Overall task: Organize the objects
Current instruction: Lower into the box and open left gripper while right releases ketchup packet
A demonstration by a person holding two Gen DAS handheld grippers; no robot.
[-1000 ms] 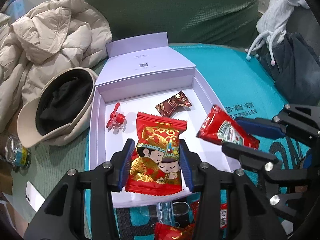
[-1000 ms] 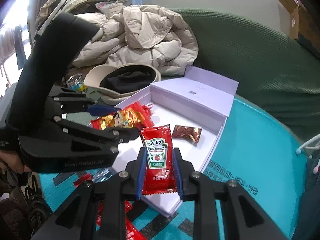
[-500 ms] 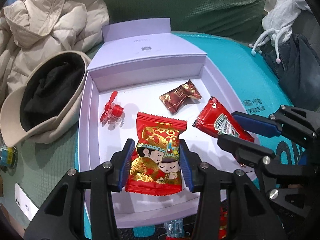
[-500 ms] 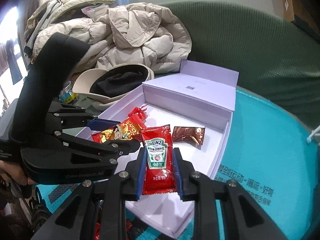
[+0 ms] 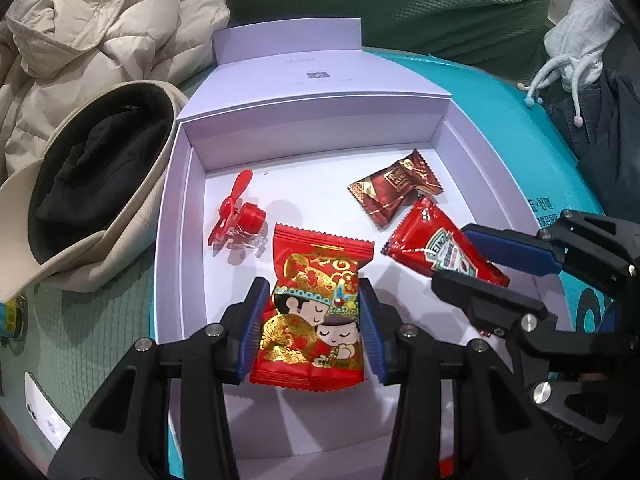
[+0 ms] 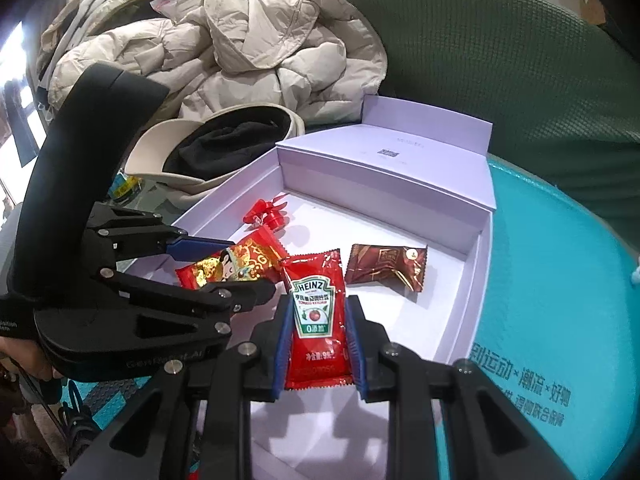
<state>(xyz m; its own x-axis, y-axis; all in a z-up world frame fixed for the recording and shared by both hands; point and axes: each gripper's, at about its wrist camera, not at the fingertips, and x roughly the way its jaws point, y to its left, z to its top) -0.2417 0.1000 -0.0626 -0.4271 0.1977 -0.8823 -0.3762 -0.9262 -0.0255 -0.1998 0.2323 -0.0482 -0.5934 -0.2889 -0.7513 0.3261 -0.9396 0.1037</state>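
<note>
Hidden items: objects on the teal mat [image 6: 560, 280] under the box's near edge, cut off, not identifiable; a small jar [image 6: 124, 188] behind the left gripper, partly seen.

Box [image 5: 176, 240], lilac, lid open: holds a small red fan [image 5: 236, 216] and a brown candy packet [image 5: 394, 188], both lying loose on its floor.

Left gripper [image 5: 312, 328]: pads clamped on a red snack packet [image 5: 316, 304], above the box floor.

Right gripper [image 6: 318, 344]: nearly shut, pinching a ketchup sachet [image 6: 316, 316] above the box.

Beside the box: beige cap [image 5: 92, 184], puffer jacket [image 6: 248, 48].
</note>
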